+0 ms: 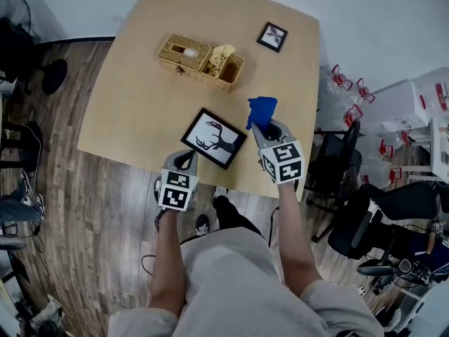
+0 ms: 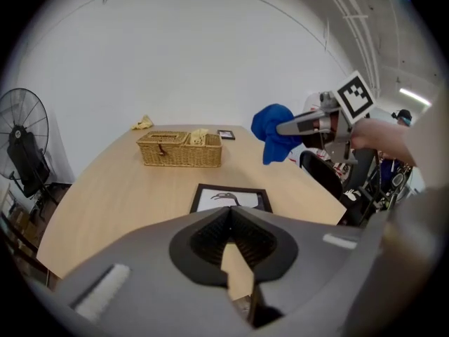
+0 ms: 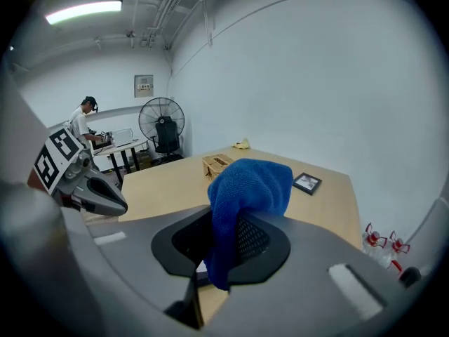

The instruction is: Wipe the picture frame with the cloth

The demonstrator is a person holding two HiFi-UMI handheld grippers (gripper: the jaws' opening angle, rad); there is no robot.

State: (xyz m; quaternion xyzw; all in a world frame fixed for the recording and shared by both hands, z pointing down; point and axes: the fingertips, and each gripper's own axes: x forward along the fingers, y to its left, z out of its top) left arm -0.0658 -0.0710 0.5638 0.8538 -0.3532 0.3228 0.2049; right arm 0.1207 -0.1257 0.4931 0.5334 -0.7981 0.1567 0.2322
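Right claw [image 1: 265,126] pinches cloth [image 1: 261,109] (left claw [image 1: 188,156] closed, empty).

Head view steeply down over table [image 1: 140,104]; both gripper views low across it.

A tan table [image 1: 133,111] stood on a wooden floor [image 1: 91,216]. Near its front edge lay a black picture frame [image 1: 214,138] with a deer silhouette, set askew. Just right of it, the right gripper [image 1: 264,127] gripped a bunched blue cloth [image 1: 261,109]. The left gripper [image 1: 186,161] was at the table edge beside the frame's near corner. Farther back were a wicker basket [image 1: 200,62] and a small frame [image 1: 271,36].
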